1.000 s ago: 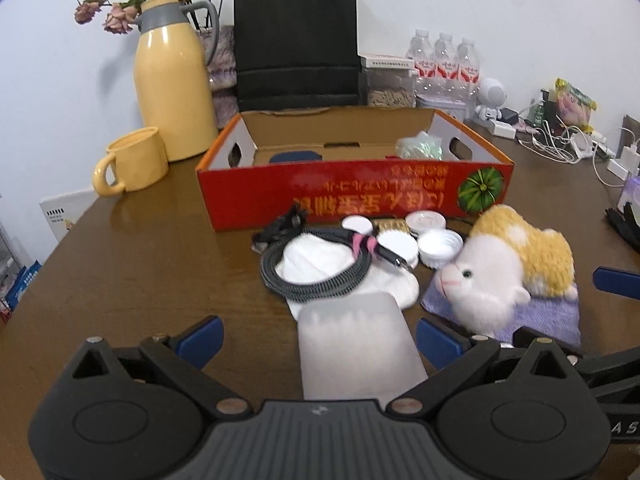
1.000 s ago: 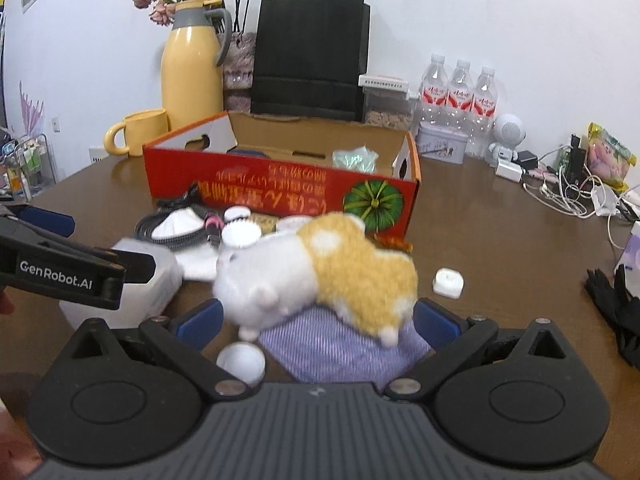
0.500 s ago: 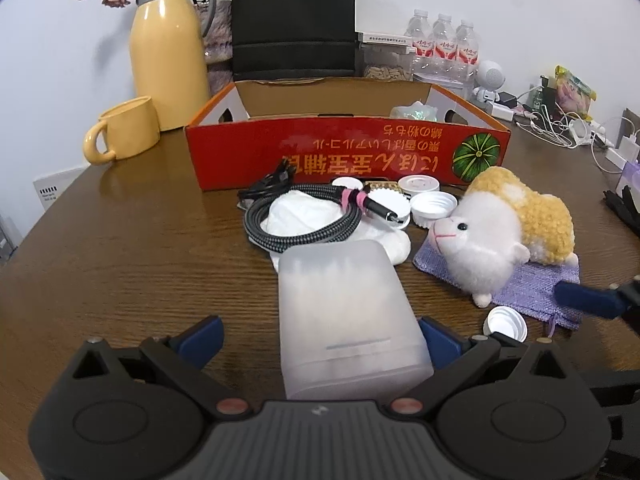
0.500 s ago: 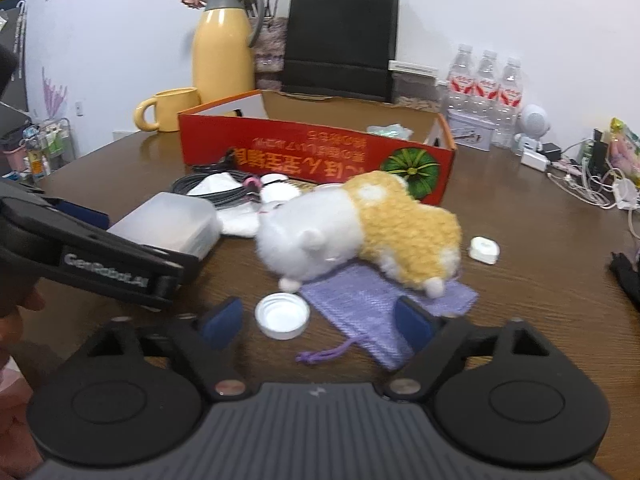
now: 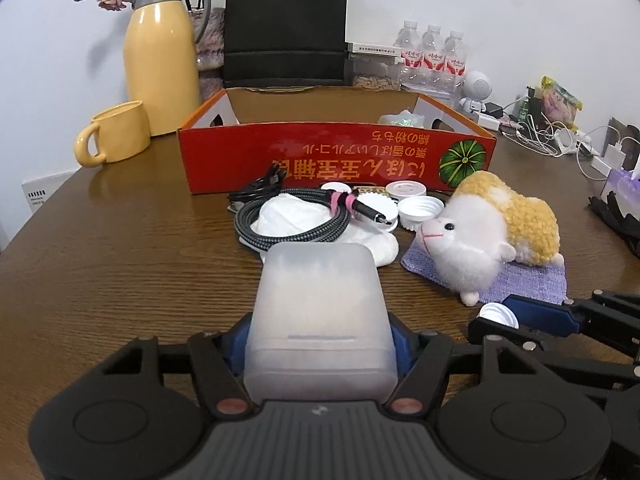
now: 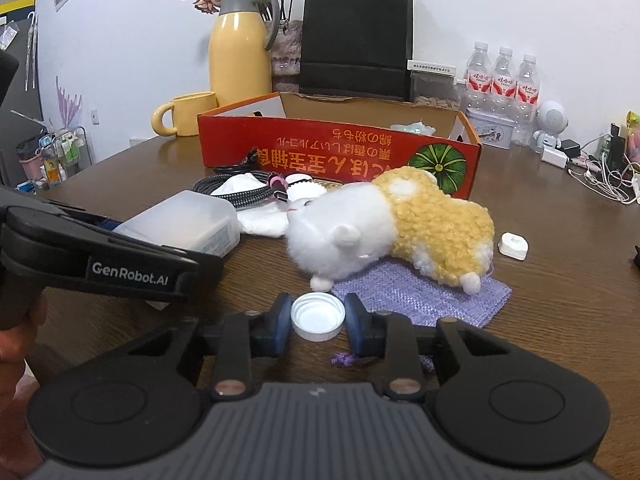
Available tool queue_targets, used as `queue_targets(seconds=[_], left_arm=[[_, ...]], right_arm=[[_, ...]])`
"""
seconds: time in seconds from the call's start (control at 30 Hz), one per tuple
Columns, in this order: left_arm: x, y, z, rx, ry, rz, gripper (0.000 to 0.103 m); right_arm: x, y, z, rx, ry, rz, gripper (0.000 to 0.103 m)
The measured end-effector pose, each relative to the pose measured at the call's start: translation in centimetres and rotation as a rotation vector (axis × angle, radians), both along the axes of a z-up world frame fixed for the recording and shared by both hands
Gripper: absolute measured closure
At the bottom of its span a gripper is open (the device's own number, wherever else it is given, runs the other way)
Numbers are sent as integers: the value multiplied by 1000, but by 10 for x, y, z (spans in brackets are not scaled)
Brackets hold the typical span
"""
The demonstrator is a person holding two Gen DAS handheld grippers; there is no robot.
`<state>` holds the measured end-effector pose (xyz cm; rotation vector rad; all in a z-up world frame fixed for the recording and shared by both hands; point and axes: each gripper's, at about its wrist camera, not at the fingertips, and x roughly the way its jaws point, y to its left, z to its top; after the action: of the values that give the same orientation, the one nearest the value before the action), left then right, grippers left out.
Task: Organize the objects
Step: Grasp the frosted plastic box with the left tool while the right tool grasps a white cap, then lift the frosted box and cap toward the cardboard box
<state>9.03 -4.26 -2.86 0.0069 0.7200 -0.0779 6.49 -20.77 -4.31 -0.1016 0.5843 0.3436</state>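
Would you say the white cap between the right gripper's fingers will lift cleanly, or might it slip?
The cap looks like thin, light plastic, so lifting should be easy. Its round rim meets the pads only narrowly; it may pivot or pop out. It lies open side up, unlikely to roll.

This looks like an office or meeting room put to casual use: a round wooden table against a plain white wall, with a yellow thermos jug, bottled water, a black paper bag and tangled chargers.
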Motion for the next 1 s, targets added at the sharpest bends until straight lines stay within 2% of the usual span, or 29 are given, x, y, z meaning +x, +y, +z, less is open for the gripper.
queue_targets(seconds=[0.33,1.0], left_arm=[[-8,4,12,5,-51,-10,39],[-20,5,51,23,-212,-38,39]], right_arm=[[-4,-1,6,1,-29,5,74],[-3,2,37,9,-133,7,74]])
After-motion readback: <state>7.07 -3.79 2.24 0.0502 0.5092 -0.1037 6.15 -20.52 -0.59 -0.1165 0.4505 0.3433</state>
